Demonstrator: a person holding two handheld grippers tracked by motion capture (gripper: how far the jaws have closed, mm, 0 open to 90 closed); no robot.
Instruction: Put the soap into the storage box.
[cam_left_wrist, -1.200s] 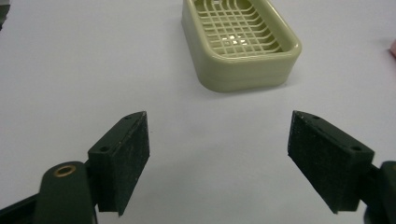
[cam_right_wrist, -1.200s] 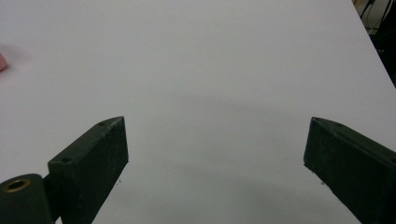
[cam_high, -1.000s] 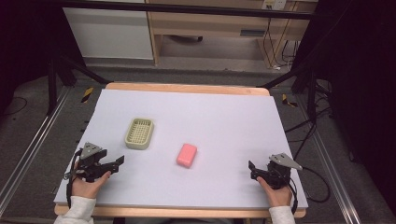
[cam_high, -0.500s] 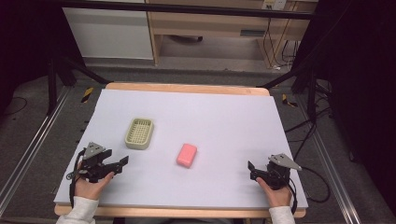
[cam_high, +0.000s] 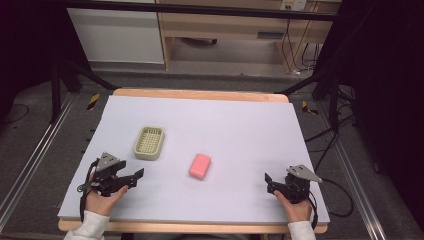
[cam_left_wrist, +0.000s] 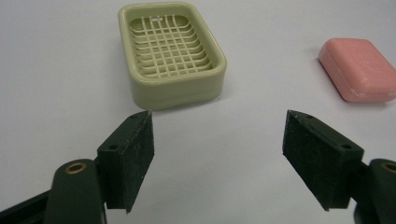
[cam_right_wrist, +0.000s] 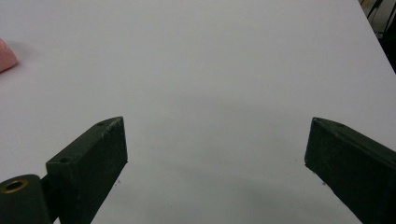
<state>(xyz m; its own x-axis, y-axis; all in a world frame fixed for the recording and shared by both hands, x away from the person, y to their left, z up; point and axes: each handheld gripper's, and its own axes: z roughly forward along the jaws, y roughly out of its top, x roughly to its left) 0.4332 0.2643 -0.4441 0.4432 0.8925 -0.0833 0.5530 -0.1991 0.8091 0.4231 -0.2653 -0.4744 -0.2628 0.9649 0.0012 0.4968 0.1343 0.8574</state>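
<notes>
White table (cam_high: 240, 120) with a wooden front and back edge, spread across most of the high view, dark floor and rails around it. Beyond its far edge, a pale cabinet (cam_high: 117, 32) and a wooden shelf unit (cam_high: 225, 30), cables hanging at the right.

Left gripper (cam_high: 134, 177) near the table's front left corner, held in a hand (cam_high: 102, 200) with a light sleeve, grey three-cornered plate on top, pointing toward the table's middle. Jaws apart, just opened a little further, nothing between them; bare table surface showing in the gap in the left gripper view (cam_left_wrist: 217, 158).

Right gripper (cam_high: 269, 181) near the front right corner, held in the other hand (cam_high: 292, 207), pointing left across the table. Jaws spread wide, nothing between them, only white surface in the gap in the right gripper view (cam_right_wrist: 215, 154).

Pale green soap dish (cam_high: 149, 142), rectangular with rounded corners and a grid floor, flat on the table's left half, just ahead of the left gripper and apart from it; empty, seen straight ahead in the left gripper view (cam_left_wrist: 170, 51).

Pink soap bar (cam_high: 200, 166) flat on the table near the middle, right of the dish and apart from it, between the two grippers but nearer the left one; at the upper right of the left gripper view (cam_left_wrist: 359, 70), a pink corner at the left edge of the right gripper view (cam_right_wrist: 5, 55).
</notes>
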